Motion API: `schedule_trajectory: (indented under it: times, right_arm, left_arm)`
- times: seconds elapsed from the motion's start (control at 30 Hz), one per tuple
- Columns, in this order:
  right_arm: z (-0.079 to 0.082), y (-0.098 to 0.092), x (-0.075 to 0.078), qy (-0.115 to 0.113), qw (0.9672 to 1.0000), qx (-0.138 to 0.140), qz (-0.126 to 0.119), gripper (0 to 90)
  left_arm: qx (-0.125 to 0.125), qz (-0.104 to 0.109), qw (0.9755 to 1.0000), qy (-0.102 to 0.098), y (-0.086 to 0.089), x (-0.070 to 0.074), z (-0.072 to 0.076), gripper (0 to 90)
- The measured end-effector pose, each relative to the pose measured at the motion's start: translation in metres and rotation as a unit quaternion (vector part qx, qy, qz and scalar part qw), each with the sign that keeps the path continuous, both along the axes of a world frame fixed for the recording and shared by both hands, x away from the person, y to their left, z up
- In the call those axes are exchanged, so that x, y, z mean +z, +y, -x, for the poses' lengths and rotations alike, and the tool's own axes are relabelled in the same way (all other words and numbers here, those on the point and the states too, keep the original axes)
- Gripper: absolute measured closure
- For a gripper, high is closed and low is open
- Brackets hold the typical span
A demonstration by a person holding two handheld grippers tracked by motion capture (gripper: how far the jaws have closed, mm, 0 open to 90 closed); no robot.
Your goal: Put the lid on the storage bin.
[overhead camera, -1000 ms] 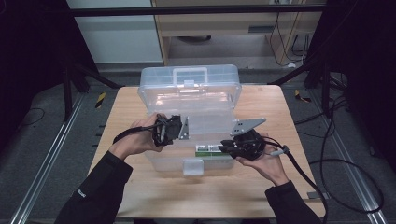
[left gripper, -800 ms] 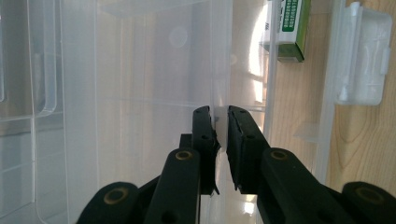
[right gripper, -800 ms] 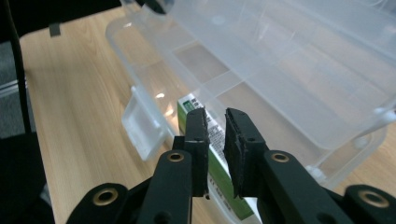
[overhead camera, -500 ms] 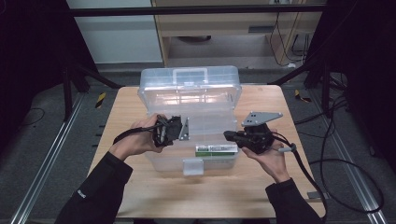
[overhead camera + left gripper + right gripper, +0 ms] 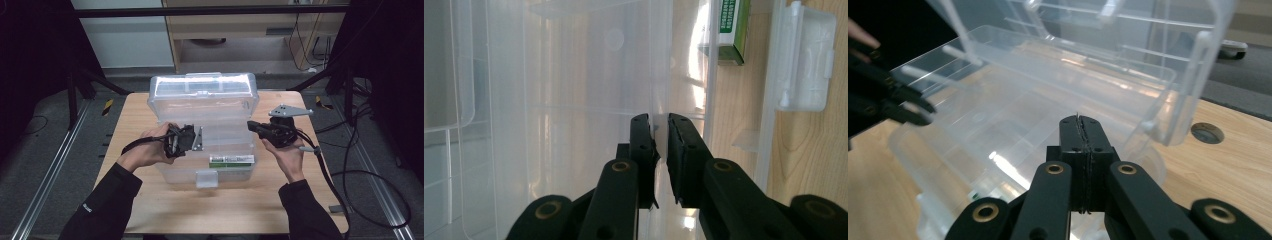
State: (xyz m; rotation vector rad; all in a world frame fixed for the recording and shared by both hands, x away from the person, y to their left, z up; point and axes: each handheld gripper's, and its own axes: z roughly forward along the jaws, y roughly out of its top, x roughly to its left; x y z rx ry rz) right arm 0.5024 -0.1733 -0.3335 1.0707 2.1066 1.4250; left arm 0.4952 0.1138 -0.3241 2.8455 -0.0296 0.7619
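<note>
Clear plastic box [image 5: 202, 125] sits mid-table [image 5: 150, 210] with lid up, between the 2 grippers. Left gripper [image 5: 660, 135] is clamped on the box's thin left wall, 1 jaw inside and 1 outside. Right gripper [image 5: 1081, 122] has just closed, jaws pressed together with nothing between them, held just off the box's right side, above the table; green-labelled pack [image 5: 231, 160] lies inside near the front wall.

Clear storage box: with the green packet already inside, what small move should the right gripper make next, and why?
Probably bring the right gripper, jaws shut and empty, to the raised lid to start closing it. The green packet lies inside the clear storage box, and the left gripper is clamped on the box's thin wall, steadying it. Nothing else on the table looks left to load.
</note>
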Motion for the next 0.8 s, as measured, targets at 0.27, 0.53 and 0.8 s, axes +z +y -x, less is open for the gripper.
schedule_trajectory:
  times: [0.27, 0.53, 0.8]
  right_arm:
    - [-0.015, -0.004, -0.002, 0.002, 0.9992, -0.039, -0.006, 90.0]
    - [-0.021, -0.006, -0.004, 0.015, 0.9988, -0.044, -0.017, 90.0]
    - [-0.022, -0.009, -0.005, 0.017, 0.9984, -0.052, -0.014, 90.0]
  left_arm:
    - [0.001, -0.002, 1.0, 0.002, 0.0, -0.001, 0.001, 81.0]
    - [-0.001, -0.003, 1.0, 0.004, 0.0, -0.002, 0.002, 81.0]
    - [-0.006, -0.002, 0.9999, 0.01, 0.0, -0.008, 0.006, 81.0]
